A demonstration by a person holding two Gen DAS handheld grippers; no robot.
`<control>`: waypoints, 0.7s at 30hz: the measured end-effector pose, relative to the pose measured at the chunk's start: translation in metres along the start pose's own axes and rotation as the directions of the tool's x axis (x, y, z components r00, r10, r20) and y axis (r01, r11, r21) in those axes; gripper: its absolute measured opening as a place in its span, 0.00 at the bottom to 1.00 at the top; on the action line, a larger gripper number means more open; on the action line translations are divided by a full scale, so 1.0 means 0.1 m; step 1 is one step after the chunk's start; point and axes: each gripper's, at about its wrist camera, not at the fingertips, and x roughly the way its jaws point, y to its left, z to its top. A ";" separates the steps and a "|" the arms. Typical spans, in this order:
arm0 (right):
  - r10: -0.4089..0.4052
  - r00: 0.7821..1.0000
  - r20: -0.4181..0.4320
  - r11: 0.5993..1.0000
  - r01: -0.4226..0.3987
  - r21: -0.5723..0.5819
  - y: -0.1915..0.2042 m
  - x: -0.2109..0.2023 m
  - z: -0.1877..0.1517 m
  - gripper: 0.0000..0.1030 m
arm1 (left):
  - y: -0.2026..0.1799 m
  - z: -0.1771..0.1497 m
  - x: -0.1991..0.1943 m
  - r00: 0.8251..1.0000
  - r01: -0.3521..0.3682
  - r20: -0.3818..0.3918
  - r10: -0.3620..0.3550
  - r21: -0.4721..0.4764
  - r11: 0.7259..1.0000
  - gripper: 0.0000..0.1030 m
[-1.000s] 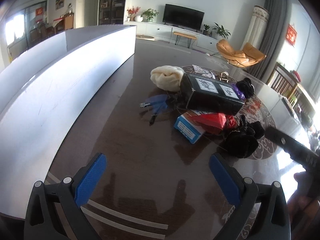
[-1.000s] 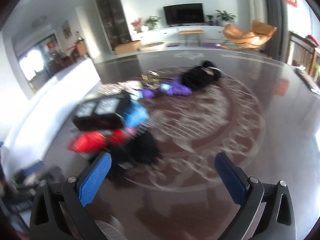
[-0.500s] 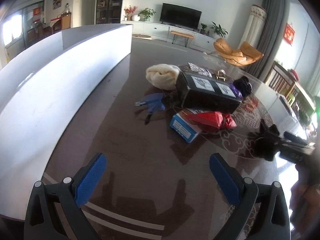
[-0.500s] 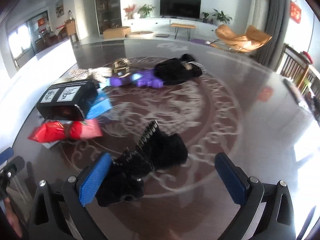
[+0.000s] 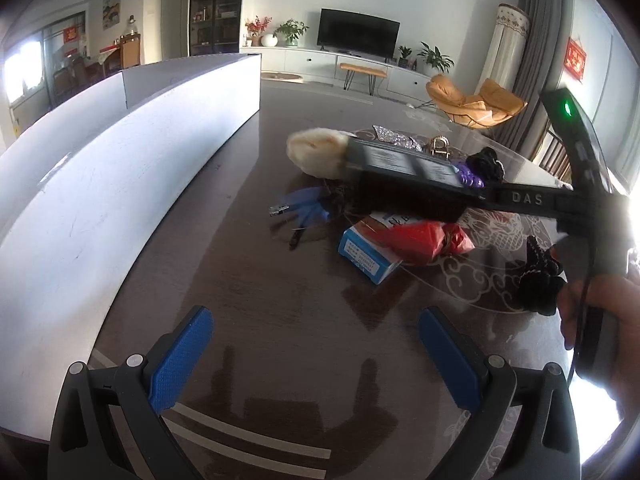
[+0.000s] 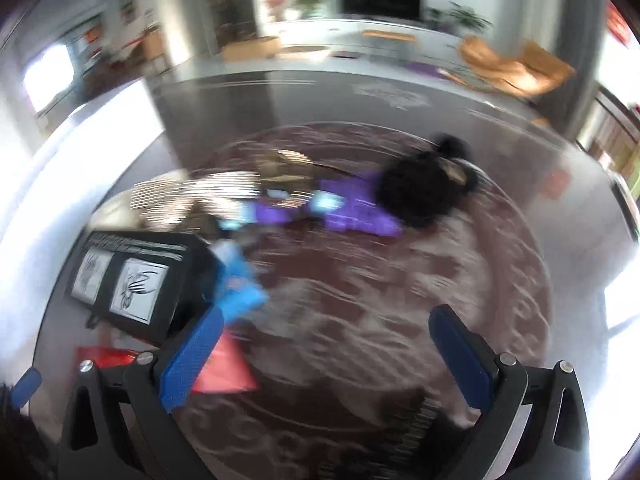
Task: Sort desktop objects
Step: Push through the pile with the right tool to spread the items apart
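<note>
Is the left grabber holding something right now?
No, the left gripper is wide open over the bare brown table, with nothing between its blue pads.

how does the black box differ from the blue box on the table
The black box is larger and carries two white labels on top; the blue box is smaller and flatter with white print. The black box sits farther back beside the cream fluffy item; the blue box lies nearer, partly under a red packet. Both are rectangular and rest on the dark table.

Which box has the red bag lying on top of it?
The small blue box, nearest the left gripper. The red bag lies on it; the big black box has none.
</note>
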 end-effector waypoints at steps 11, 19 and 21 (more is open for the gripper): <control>0.116 0.993 -0.036 0.987 -0.120 -0.108 0.31 -0.01 -0.03 0.99 | -0.03 0.00 0.04 1.000 -0.008 -0.013 0.008 0.009 1.000 1.00; 0.062 0.998 0.013 0.974 -0.057 -0.219 0.30 -0.22 -0.50 0.99 | -0.09 0.00 0.06 1.000 -0.020 -0.013 0.020 0.036 0.999 1.00; 0.059 0.995 0.079 0.975 -0.041 -0.219 0.21 -0.43 -0.53 0.99 | -0.12 0.00 0.07 1.000 -0.024 -0.015 0.025 0.053 0.998 1.00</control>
